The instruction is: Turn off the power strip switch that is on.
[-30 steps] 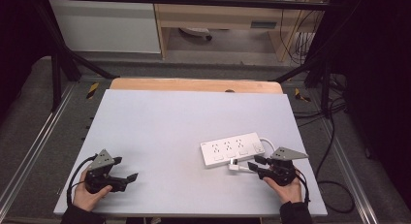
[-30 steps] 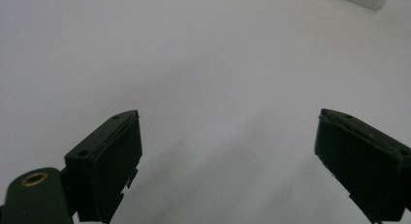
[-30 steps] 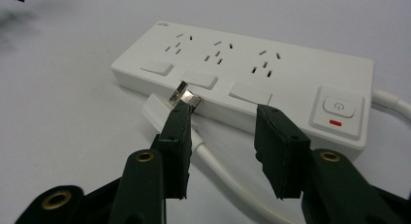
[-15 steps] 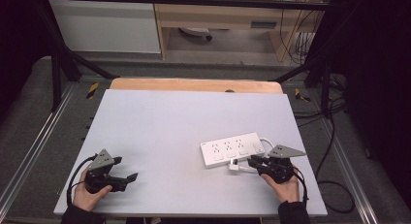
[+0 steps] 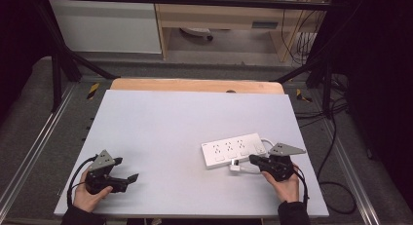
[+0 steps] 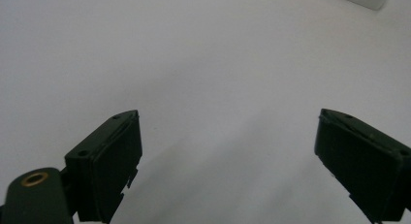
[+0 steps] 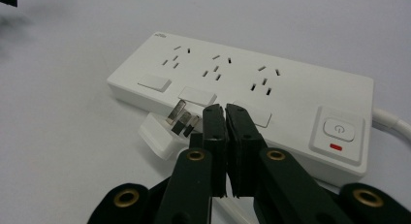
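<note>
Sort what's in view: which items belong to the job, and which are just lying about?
In play, likely:
power strip
white plug lying beside it
right gripper, closed at the plug

Idle:
left gripper, open over bare table
floor cables

A white table [image 5: 195,122] carries a white power strip [image 5: 234,149] at 4 o'clock. Its three socket groups face up, power button [image 7: 339,129] at the cable end. A white plug [image 7: 165,129] lies just beside its near edge, prongs up.
</note>
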